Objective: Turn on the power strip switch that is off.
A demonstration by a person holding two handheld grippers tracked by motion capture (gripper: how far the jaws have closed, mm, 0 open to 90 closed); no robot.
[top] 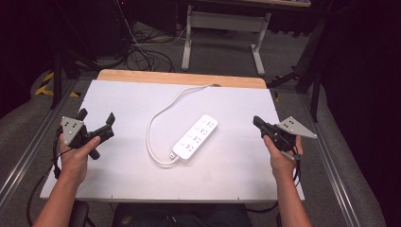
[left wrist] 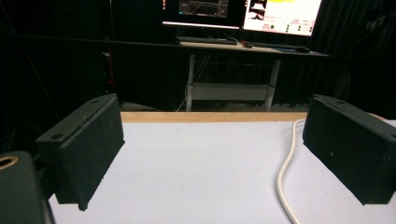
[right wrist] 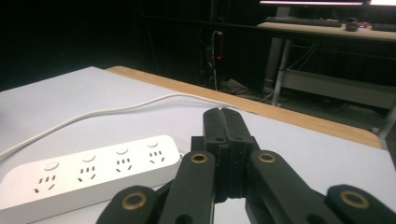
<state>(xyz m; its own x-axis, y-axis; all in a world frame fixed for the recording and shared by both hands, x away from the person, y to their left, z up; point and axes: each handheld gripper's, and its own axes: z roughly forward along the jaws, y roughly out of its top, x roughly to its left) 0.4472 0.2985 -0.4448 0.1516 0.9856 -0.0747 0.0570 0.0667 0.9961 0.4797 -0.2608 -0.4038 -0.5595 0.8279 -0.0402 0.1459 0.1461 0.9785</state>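
Looking down from the high view, I have the left gripper (top: pixel 97 124) at about 9 o'clock on the table (top: pixel 227 175), jaws spread wide with nothing between them. In the left gripper view its two black pads (left wrist: pixel 84 149) stand far apart over bare white table, and the outer end of each is cut off by the frame edge. The right gripper (top: pixel 257 122) sits at about 3 o'clock, jaws pressed together and empty; in the right gripper view they (right wrist: pixel 222 122) meet flat. Between the two, at the table's centre, lies the white power strip (top: pixel 195 137), angled toward 1 o'clock, well apart from both grippers. Its cable (top: pixel 158 113) loops from the near end round toward 12 o'clock; I can't make out where it ends past the far wooden edge (top: pixel 179 78).
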